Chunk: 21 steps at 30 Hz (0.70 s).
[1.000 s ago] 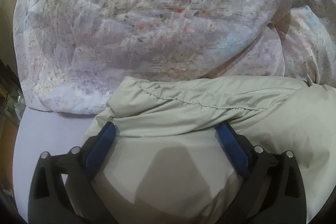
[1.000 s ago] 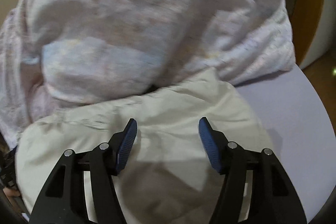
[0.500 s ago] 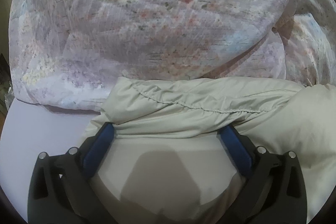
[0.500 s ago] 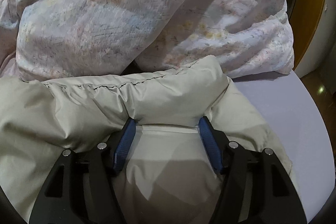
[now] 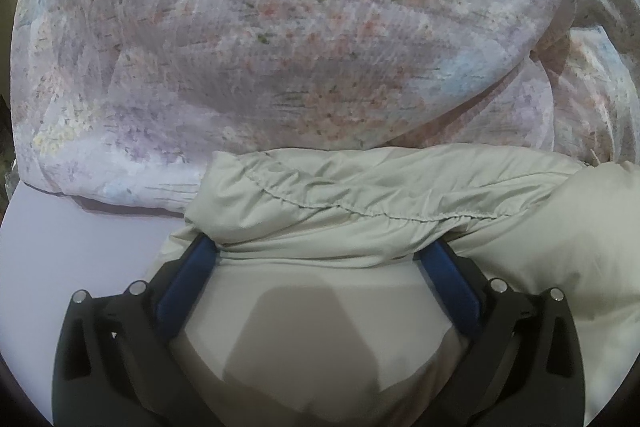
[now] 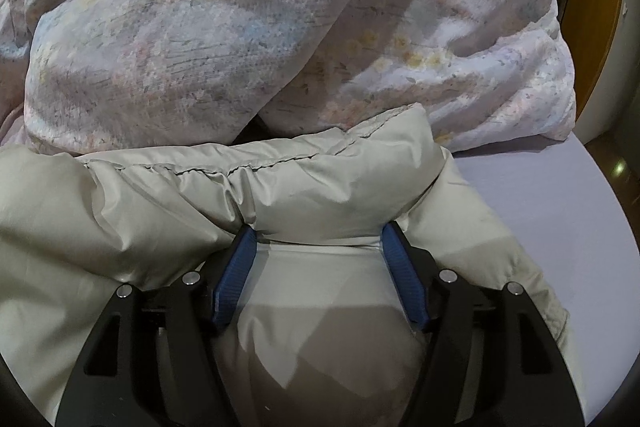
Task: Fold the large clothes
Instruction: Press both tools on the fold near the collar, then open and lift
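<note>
A beige padded jacket (image 5: 360, 195) lies on the lavender bed sheet (image 5: 80, 239), up against a floral duvet. In the left wrist view, my left gripper (image 5: 320, 247) has its jaws set wide around a thick stitched fold of the jacket. The fabric creases at both blue pads (image 5: 188, 279). In the right wrist view the same jacket (image 6: 320, 183) bulges over my right gripper (image 6: 316, 231). Its pads (image 6: 236, 267) press a puffy fold between them. The fold hides the fingertips of both grippers.
A large floral duvet (image 5: 300, 39) is heaped just behind the jacket and fills the top of both views (image 6: 200, 27). Bare sheet shows at the left (image 5: 60, 267) and right (image 6: 540, 211). A wooden panel (image 6: 592, 27) stands beyond the bed's right edge.
Both grippers have sunk toward the bed with the jacket. In the right wrist view a padded fold now lies across the fingertips where the jacket looked flat and blurred before.
</note>
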Each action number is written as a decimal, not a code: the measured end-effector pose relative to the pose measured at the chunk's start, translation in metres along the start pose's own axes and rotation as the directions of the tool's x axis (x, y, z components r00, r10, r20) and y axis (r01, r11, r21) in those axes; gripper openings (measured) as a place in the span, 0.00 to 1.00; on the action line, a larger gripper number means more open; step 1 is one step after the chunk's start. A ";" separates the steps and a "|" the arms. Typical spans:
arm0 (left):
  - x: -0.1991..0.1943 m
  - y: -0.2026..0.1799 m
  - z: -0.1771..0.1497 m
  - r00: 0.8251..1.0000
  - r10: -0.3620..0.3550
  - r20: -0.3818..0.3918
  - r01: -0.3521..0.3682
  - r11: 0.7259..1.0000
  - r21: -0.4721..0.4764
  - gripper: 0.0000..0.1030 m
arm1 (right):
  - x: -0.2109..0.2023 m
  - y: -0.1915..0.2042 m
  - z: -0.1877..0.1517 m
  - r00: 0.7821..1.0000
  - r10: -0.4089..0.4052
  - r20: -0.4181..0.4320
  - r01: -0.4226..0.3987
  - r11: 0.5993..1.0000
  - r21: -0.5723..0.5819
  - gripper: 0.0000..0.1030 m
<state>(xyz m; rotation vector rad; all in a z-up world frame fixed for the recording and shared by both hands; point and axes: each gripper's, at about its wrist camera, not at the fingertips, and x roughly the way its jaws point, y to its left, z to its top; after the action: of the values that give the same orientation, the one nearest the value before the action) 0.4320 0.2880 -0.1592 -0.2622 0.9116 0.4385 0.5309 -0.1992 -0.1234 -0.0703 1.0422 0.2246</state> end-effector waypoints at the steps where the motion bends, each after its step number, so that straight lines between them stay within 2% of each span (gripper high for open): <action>1: 0.001 -0.001 0.000 1.000 0.000 -0.001 0.000 1.000 0.000 0.98 | 0.001 -0.001 0.000 1.000 0.004 -0.002 -0.004 1.000 0.003 0.66; 11: 0.014 -0.002 0.002 1.000 -0.001 -0.011 0.001 1.000 -0.001 0.98 | 0.012 -0.014 0.006 1.000 0.016 -0.010 -0.016 1.000 0.010 0.66; 21: 0.003 0.000 0.000 1.000 -0.005 -0.009 0.005 1.000 -0.007 0.98 | 0.013 -0.014 0.008 1.000 0.022 -0.011 -0.022 1.000 0.018 0.66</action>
<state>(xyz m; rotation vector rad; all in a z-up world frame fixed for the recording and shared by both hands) 0.4336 0.2888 -0.1622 -0.2734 0.9185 0.4360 0.5466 -0.2099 -0.1313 -0.0439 1.0560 0.2348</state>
